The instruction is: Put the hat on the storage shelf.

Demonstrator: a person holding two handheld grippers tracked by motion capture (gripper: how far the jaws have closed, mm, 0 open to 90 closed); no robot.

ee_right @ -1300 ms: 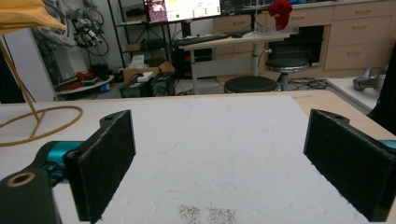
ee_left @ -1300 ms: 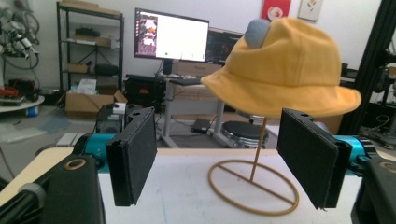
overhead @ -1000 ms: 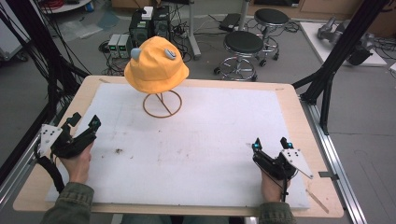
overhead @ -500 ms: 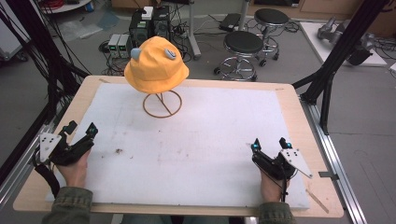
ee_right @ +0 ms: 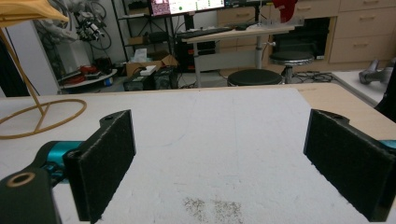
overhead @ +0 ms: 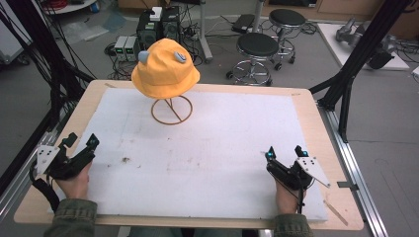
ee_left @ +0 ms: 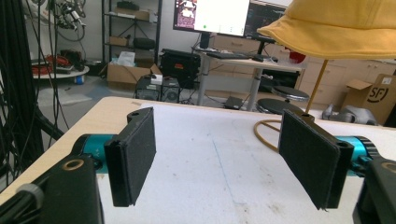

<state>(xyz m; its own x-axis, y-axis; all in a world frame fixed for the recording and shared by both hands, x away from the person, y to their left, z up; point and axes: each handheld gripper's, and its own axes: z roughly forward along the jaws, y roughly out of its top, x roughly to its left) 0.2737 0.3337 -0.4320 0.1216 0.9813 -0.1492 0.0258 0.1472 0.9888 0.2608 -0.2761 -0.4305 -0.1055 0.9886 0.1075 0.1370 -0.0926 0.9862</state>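
Hat [overhead: 164,69] sits on its stand, well beyond both open claws.

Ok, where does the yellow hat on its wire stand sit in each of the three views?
High view: yellow hat at the far left of the table, over the ring base of its wire stand.
Left gripper view: hat brim in the top right corner, above the right jaw.
Right gripper view: a piece of the brim in the top left corner.
Shared landmark: the wire stand, with its ring base on the white mat.
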